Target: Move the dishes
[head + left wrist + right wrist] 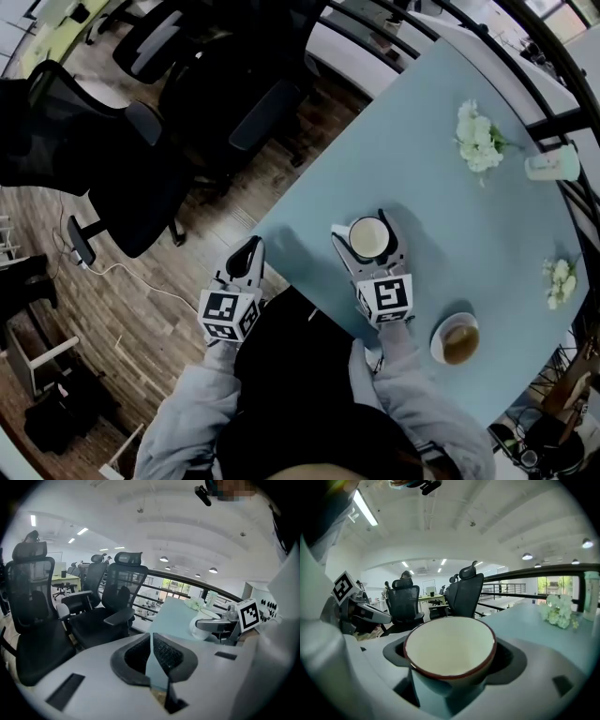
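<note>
The right gripper [362, 225] has its jaws grasping the cup [368, 239], which stands on the tabletop [427, 197] close to the near left edge. The left gripper [251, 249], left of that edge, has its jaws clenched and empty. A dish [457, 339] sits to the near right.

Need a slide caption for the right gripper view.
Right tongs grip a white, red-rimmed cup on the pale blue table, office chairs behind.

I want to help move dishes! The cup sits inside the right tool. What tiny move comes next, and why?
Probably squeeze the right tool snug before lifting: the cup stands between its jaws, and I can't tell they grip it firmly.
</note>
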`<act>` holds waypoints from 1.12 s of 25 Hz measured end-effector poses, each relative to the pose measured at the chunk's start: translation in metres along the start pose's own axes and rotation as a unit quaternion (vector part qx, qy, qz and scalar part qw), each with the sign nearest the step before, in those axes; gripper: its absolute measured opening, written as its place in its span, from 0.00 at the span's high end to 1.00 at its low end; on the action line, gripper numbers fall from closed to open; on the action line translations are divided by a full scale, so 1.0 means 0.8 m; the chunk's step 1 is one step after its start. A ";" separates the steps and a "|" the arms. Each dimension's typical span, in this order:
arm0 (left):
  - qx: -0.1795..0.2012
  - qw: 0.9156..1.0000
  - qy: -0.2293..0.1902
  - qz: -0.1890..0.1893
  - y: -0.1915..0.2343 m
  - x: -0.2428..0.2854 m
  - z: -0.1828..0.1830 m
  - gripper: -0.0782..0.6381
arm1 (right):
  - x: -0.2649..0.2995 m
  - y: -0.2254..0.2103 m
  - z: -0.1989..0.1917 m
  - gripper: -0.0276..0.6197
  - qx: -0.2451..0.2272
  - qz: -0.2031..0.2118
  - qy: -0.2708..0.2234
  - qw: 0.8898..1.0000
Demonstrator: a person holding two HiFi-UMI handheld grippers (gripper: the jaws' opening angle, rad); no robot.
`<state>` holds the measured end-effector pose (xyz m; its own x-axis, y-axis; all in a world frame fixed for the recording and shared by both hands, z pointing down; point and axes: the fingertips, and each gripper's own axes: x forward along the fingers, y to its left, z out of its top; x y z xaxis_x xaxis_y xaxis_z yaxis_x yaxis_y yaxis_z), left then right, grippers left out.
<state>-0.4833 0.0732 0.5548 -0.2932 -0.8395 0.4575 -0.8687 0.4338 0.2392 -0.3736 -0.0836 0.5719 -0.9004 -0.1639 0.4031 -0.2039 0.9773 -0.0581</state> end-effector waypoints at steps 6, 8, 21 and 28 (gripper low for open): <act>0.005 1.000 -0.001 -0.012 -0.003 0.004 0.001 0.85 | -0.006 0.000 -0.006 0.28 0.004 -0.008 0.005 1.000; 0.007 1.000 -0.003 -0.016 -0.003 0.004 0.003 0.85 | -0.011 -0.001 -0.008 0.28 0.016 -0.015 0.006 1.000; 0.051 0.993 -0.036 -0.104 -0.060 0.021 0.031 0.85 | -0.095 -0.025 0.021 0.28 0.030 -0.100 -0.024 0.994; 0.097 0.979 -0.064 -0.165 -0.116 0.026 0.067 0.85 | -0.163 -0.024 0.045 0.28 0.032 -0.150 -0.038 0.987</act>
<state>-0.4299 -0.0024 0.4962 -0.0196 -0.9629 0.2691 -0.9803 0.0714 0.1840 -0.2663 -0.0859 0.4872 -0.8215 -0.4568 0.3411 -0.4873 0.8732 -0.0042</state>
